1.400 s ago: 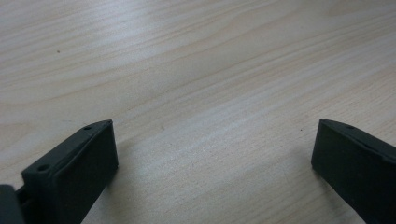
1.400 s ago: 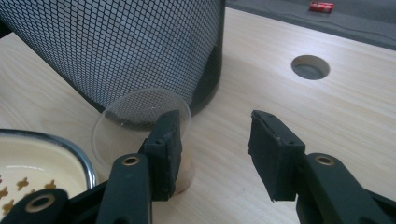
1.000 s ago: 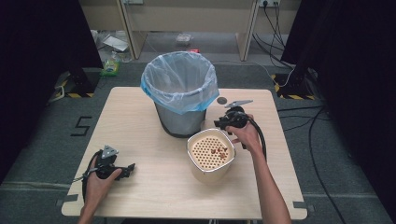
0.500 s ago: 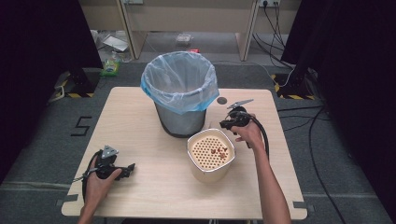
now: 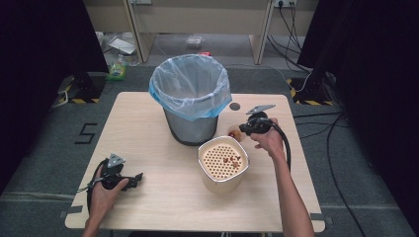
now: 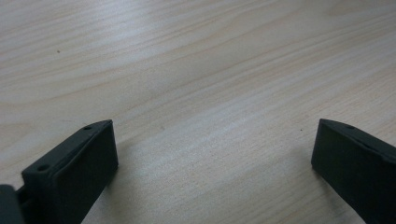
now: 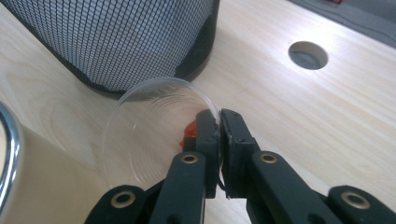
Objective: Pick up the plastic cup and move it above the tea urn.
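My right gripper (image 7: 217,122) is shut on the rim of a clear plastic cup (image 7: 144,126) that lies tilted, mouth toward the camera, with red bits inside. In the high view the cup (image 5: 233,132) sits between the mesh bin (image 5: 190,98) and my right gripper (image 5: 243,129), just behind the cream strainer pot (image 5: 223,164), whose perforated top carries a few reddish scraps. At the front left of the table my left gripper (image 5: 136,178) rests low, open; in the left gripper view its fingers (image 6: 74,175) stand wide apart over bare wood.
The bin, lined with a blue-edged clear bag, stands at the table's back middle. A round cable hole (image 5: 234,106) lies right of it. The table (image 5: 148,143) has bare wood at left and front. Cables trail on the floor at right.
The right gripper has drawn back a little to the right, away from above the strainer pot, with the cup in it. The left hand stays still.
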Available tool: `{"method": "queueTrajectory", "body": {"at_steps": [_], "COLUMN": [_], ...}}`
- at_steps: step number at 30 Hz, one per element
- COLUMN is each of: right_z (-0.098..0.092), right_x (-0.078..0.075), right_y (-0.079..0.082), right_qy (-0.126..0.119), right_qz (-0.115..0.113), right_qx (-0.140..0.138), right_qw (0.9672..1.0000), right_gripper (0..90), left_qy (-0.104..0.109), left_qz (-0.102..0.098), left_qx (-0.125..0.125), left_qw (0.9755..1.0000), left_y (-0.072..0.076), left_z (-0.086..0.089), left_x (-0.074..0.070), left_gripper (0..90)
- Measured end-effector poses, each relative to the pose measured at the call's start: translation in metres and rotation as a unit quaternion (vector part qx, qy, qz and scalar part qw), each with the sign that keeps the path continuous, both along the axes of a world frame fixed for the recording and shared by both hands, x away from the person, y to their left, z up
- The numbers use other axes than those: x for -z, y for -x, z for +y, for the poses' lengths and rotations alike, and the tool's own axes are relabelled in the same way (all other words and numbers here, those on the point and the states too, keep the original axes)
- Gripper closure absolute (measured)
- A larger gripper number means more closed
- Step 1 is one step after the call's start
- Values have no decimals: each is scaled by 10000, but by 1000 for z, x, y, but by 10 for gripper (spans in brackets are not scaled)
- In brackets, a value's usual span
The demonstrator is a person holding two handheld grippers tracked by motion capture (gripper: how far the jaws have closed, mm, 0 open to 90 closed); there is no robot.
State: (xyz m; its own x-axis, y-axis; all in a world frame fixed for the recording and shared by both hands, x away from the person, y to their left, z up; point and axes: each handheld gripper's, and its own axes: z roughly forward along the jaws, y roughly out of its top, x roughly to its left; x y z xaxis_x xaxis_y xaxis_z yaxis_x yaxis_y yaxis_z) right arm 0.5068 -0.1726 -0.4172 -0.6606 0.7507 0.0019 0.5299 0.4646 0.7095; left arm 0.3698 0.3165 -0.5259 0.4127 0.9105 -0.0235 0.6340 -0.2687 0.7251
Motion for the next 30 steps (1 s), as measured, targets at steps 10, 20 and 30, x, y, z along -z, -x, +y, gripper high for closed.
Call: {"method": "queueTrajectory", "body": {"at_steps": [10,20,30], "right_z": [-10,-14,-7], "right_x": [-22,-56,-73], "right_y": [8,28,59], "right_qy": [186,338,378], "right_qz": [-493,-1349,-2259], "right_qx": [206,399,450], "right_qw": [9984,9895,9724], "right_gripper": [871,871,871], "left_qy": [1,0,0], "left_qz": [0,0,1], "left_qx": [-1,-1,-2], "left_qw": [10000,10000,10000], "left_y": [0,0,0], "left_z": [0,0,0], "left_x": [0,0,0], "left_gripper": [0,0,0]}}
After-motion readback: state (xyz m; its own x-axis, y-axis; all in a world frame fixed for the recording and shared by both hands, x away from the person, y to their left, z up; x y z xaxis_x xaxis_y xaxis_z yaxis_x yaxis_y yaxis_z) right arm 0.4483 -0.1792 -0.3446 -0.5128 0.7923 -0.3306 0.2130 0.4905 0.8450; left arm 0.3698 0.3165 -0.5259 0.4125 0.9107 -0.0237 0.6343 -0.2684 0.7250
